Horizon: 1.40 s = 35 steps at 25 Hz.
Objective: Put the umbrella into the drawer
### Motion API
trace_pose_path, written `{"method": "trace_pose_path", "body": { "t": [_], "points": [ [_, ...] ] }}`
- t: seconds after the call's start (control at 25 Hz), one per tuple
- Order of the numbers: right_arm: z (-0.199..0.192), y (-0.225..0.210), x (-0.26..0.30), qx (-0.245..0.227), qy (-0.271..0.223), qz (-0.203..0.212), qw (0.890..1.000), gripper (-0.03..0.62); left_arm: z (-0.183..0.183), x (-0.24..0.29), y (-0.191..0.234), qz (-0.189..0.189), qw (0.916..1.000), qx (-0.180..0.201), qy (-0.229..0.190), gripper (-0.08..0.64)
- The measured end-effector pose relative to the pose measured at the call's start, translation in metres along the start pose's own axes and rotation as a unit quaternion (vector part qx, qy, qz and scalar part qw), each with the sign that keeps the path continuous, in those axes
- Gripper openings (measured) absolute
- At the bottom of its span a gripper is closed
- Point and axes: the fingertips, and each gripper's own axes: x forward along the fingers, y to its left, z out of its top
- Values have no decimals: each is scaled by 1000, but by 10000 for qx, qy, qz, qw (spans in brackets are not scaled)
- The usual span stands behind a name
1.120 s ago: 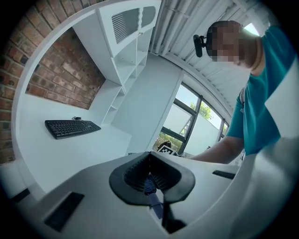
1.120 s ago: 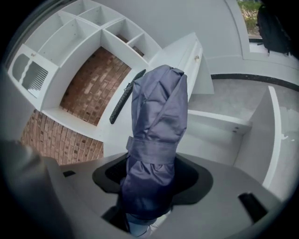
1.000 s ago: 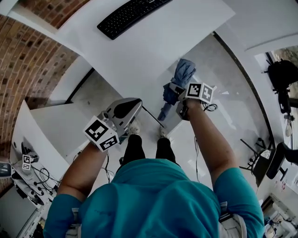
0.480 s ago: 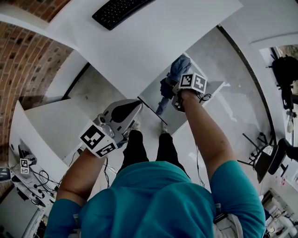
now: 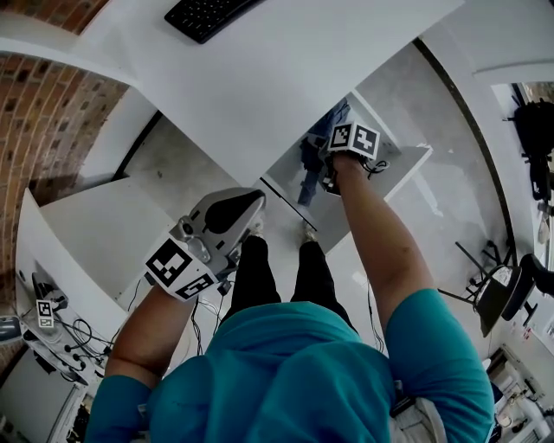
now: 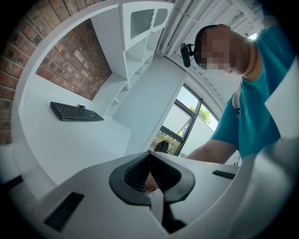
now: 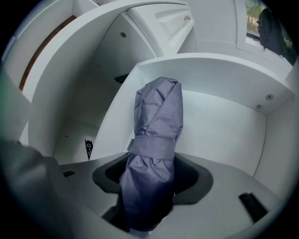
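Observation:
A folded grey-blue umbrella (image 7: 156, 126) stands upright between the jaws of my right gripper (image 7: 152, 173), which is shut on its lower part. It hangs inside the open white drawer (image 7: 224, 130), with the drawer's walls around it. In the head view the right gripper (image 5: 329, 170) and the umbrella (image 5: 313, 154) are over the drawer (image 5: 409, 161) under the desk edge. My left gripper (image 5: 247, 203) hangs above the person's legs, away from the drawer. Its pads (image 6: 149, 161) meet at the tips with nothing between them.
A white desk (image 5: 286, 60) with a black keyboard (image 5: 203, 10) lies ahead, above the drawer. A brick wall (image 5: 43, 112) runs along the left. A chair (image 5: 493, 294) stands at the right. The person's shoes (image 5: 305, 230) are just before the drawer front.
My right gripper has carried the umbrella forward and down, from in front of the drawer to inside it. The left gripper has barely moved.

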Motion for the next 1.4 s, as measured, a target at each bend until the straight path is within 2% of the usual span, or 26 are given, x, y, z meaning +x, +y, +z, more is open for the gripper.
{"method": "trace_pose_path", "body": {
  "t": [0.16, 0.32, 0.48, 0.76, 1.04, 1.2, 1.4],
  "points": [
    [12, -5, 5, -345, -94, -239, 9991, 268, 0, -2, 3, 23, 10000, -24, -12, 15],
    [4, -18, 13, -849, -99, -606, 9945, 268, -5, -3, 3, 32, 10000, -68, 23, 15],
    [1, -18, 17, -730, -41, -548, 9958, 270, -7, -7, 5, 51, 9999, -94, 37, 15],
    [7, -18, 5, -818, -195, -783, 9934, 281, -7, -10, 3, 87, 9999, -81, 62, 15],
    [13, -6, -21, -814, -362, -717, 9934, 281, 4, -12, -5, 123, 9999, -7, -13, 15],
    [13, 11, -48, -738, -382, -514, 9952, 281, 16, -15, -14, 137, 9999, 52, -27, 15],
    [22, 33, -102, -769, -648, -215, 9947, 281, 42, -14, -31, 112, 9997, 159, -118, 15]
  ]
}}
